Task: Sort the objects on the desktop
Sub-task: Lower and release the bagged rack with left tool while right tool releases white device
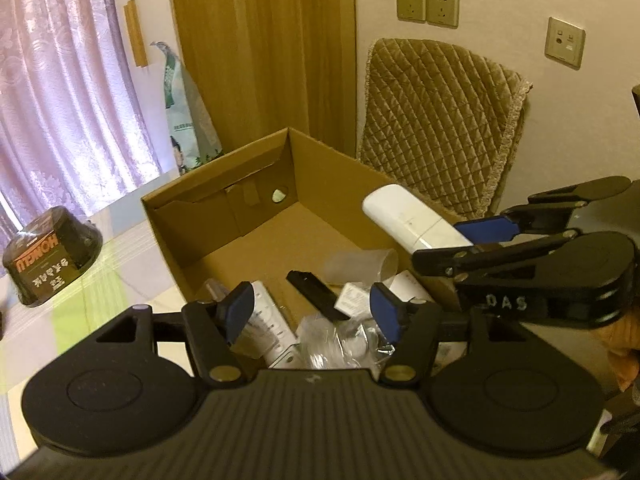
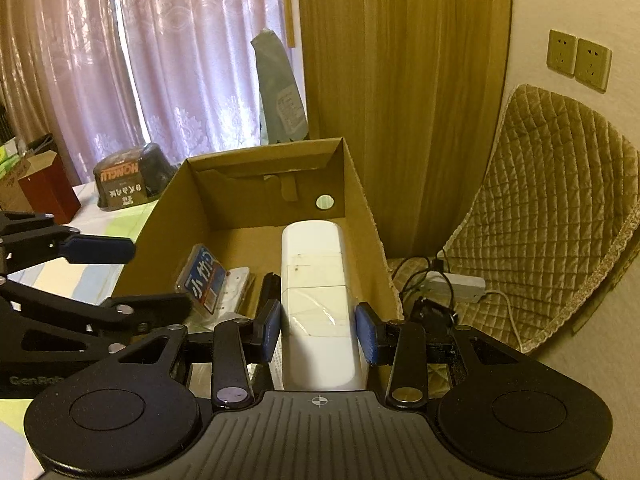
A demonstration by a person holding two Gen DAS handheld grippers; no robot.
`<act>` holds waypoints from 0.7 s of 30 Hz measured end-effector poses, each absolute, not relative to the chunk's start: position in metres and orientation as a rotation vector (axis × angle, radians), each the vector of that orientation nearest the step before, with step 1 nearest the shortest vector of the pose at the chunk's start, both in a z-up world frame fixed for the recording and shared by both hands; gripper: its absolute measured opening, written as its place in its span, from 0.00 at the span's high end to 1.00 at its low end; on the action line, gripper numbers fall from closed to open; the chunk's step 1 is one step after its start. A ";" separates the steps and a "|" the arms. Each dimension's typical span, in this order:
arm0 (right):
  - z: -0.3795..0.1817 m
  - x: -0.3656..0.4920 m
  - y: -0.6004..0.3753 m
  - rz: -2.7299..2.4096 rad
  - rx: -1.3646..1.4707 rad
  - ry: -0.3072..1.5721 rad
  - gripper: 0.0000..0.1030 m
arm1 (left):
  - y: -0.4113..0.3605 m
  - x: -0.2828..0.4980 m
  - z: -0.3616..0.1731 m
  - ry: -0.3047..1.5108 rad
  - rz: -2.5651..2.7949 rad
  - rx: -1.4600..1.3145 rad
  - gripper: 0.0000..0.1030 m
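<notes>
Right gripper (image 2: 318, 334): blue pads clamped on both flanks of a white oblong case (image 2: 314, 280), held lengthwise above the cardboard box (image 2: 168, 224), nose toward 12 o'clock. Left gripper (image 1: 312, 312): jaws spread, empty, hovering at the box's near end over the clutter.

Step in hand, as I judge it: depositing the case. Next move calls for lowering it onto the bare floor at the far end, then releasing.

In the box already: black bar (image 1: 316, 294), white strip with buttons (image 1: 272, 322), crinkled clear wrap (image 1: 340, 344), blue-labelled packet (image 2: 204, 276). Upturned black bowl (image 1: 52, 256) sits outside at 10 o'clock.

Near wall of box hidden by gripper bodies; smaller white items unidentifiable
</notes>
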State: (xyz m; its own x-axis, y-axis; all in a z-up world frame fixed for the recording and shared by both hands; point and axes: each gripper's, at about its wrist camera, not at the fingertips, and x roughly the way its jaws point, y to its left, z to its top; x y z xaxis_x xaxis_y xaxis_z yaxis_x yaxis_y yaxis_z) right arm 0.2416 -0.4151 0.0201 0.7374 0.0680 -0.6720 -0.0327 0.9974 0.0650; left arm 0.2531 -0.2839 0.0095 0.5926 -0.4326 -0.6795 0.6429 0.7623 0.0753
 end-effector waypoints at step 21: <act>0.026 0.257 -0.387 0.089 0.014 0.732 0.62 | -0.257 0.251 0.019 0.695 -0.617 0.306 0.42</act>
